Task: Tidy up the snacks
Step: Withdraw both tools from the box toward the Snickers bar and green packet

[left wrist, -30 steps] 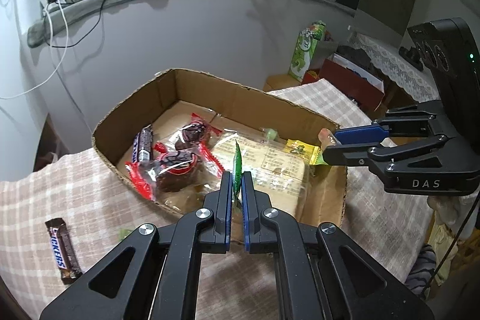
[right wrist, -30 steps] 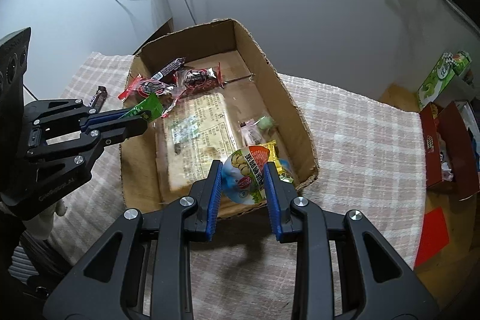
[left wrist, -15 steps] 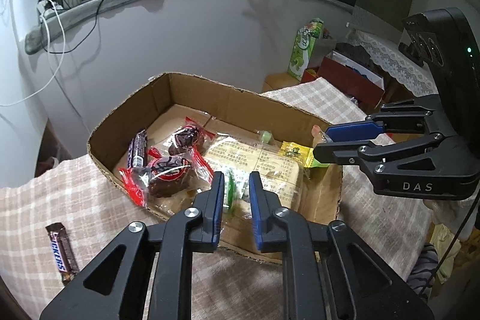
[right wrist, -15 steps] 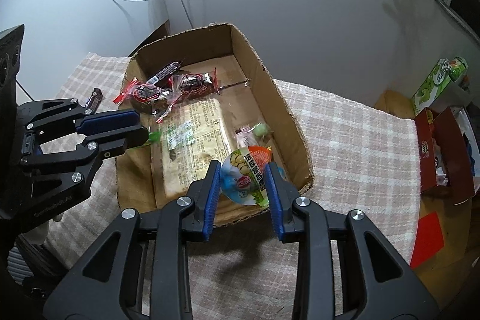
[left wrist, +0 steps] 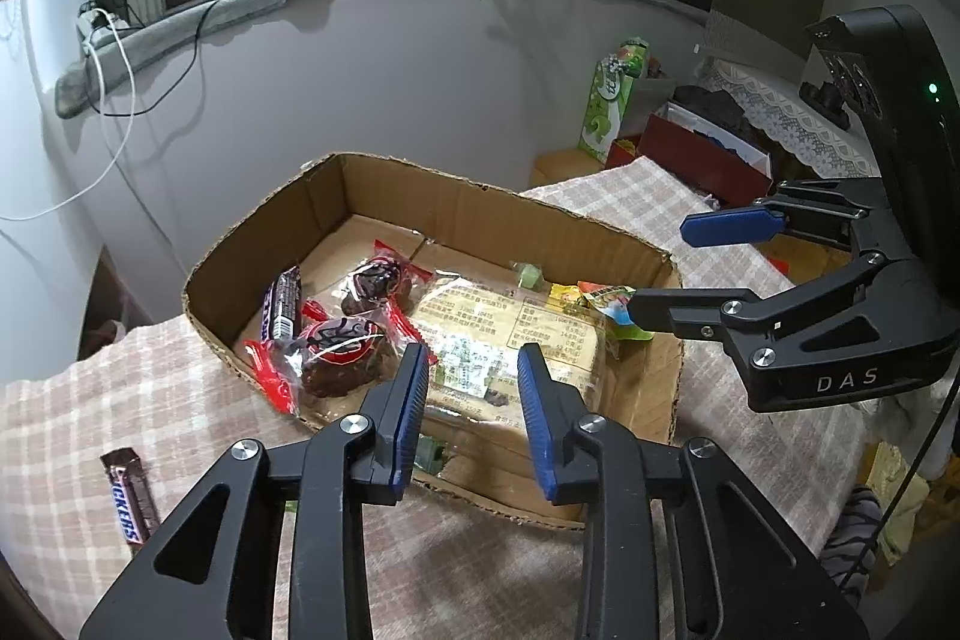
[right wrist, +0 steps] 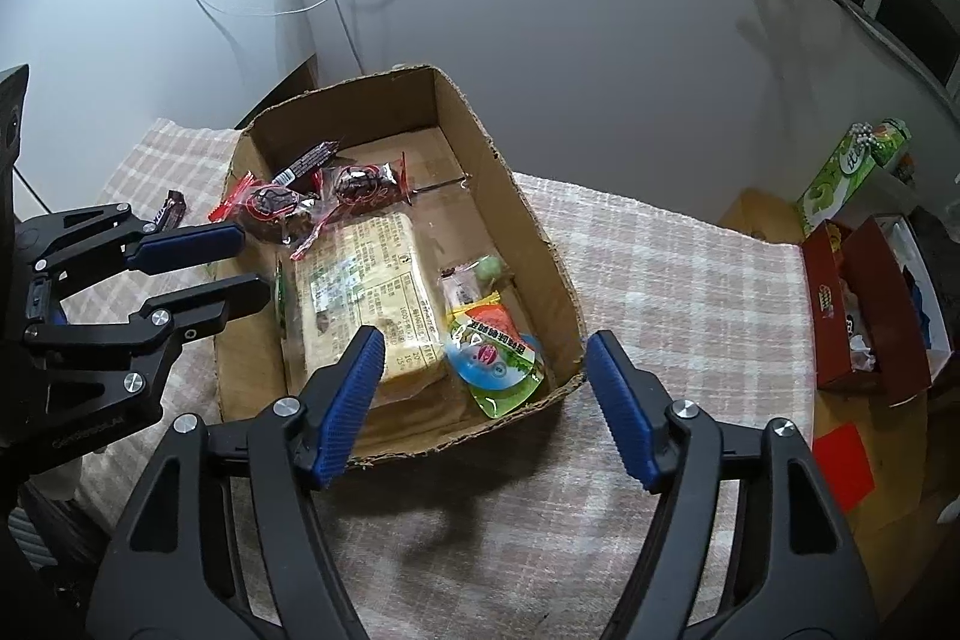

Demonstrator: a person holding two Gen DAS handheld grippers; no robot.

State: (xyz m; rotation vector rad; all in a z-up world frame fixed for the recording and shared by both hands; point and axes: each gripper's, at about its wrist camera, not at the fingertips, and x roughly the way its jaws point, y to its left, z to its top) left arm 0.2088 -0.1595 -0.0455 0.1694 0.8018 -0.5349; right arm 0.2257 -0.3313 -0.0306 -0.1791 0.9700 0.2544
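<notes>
An open cardboard box (left wrist: 480,196) (right wrist: 540,244) on the checked tablecloth holds snacks: a large bread pack (left wrist: 498,328) (right wrist: 366,286), two red-wrapped cakes (left wrist: 336,346) (right wrist: 270,205), a dark bar (left wrist: 285,304), a small green candy (right wrist: 489,268) and a green-and-blue pouch (right wrist: 495,361) in the near right corner. A thin green packet (right wrist: 279,295) lies by the box's left wall. My left gripper (left wrist: 474,400) is open and empty above the near wall. My right gripper (right wrist: 486,400) is wide open and empty above the pouch. A Snickers bar (left wrist: 129,502) (right wrist: 171,208) lies outside the box.
A grey wall curves behind the table. Right of the table stand a red box (right wrist: 864,304) and a green carton (right wrist: 852,172). A red sheet (right wrist: 840,466) lies lower right. Cables hang from the windowsill (left wrist: 108,112).
Both grippers opened. The left let go of the green packet and the right let go of the pouch; both now lie in the box. Both grippers pulled back a little.
</notes>
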